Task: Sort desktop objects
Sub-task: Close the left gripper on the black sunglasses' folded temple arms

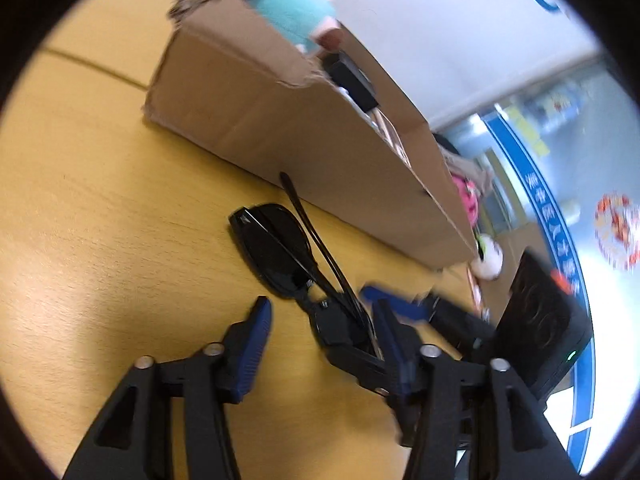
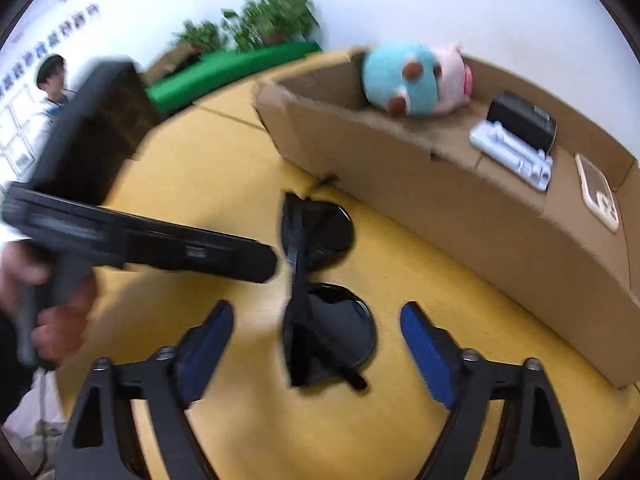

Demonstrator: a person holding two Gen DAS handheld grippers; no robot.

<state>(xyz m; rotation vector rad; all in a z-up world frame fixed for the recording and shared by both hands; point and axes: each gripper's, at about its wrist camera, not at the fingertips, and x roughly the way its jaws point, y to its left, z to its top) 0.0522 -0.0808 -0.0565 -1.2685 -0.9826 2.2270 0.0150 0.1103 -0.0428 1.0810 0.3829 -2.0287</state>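
Black folded sunglasses [image 1: 280, 252] lie on the yellow table in front of a cardboard box [image 1: 280, 128]. My left gripper [image 1: 320, 316] is open, its fingers on either side of the near end of the sunglasses. In the right wrist view the sunglasses [image 2: 324, 280] lie between and just beyond my open right gripper [image 2: 316, 320]. The cardboard box [image 2: 460, 200] holds a teal and pink plush toy [image 2: 416, 78], a black box [image 2: 520, 120], a white tray [image 2: 512, 156] and a tan card [image 2: 596, 188]. The left gripper's body [image 2: 140, 240] reaches in from the left.
The yellow wooden table [image 1: 100, 220] has a seam at the far left. The right gripper and its black body [image 1: 536, 320] show at the right of the left wrist view. A green bench and potted plants [image 2: 260, 28] stand behind the table, with a person [image 2: 52, 80] at the far left.
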